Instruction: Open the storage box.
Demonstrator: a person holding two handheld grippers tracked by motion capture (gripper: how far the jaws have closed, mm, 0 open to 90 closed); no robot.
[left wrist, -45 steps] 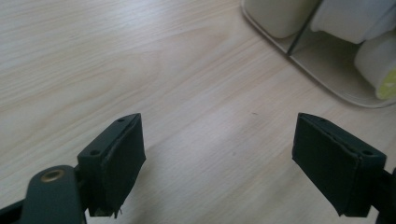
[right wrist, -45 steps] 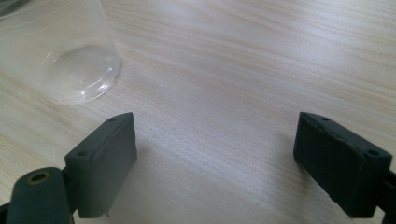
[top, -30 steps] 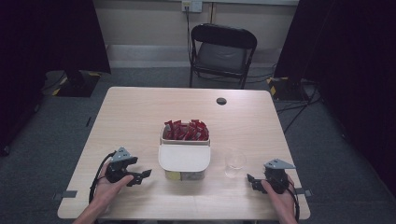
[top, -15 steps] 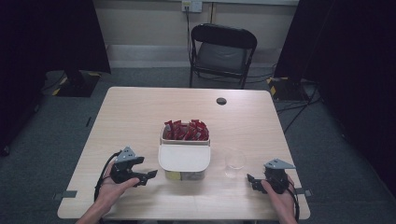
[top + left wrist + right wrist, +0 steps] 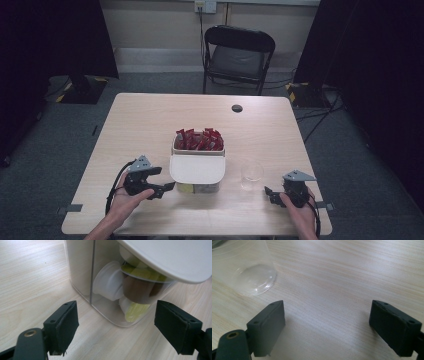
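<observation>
No writing is legible; the left gripper (image 5: 167,187), jaws parted and holding nothing, has just narrowed them, pointing at the near left corner of the clear container (image 5: 110,282) of coffee pods (image 5: 136,290), just beside it; the right gripper (image 5: 268,192) rests released near the plastic cup (image 5: 251,173).

Right gripper (image 5: 327,322), jaws apart over bare wooden table (image 5: 352,275); clear plastic cup (image 5: 244,267) stands at upper left of frame.

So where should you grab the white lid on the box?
Probably by the lid's near overhanging edge, coming in level from the left, where the left tool already points. It lies flat over the box's front half with its rim jutting out, so jaws could pinch it above and below.
</observation>
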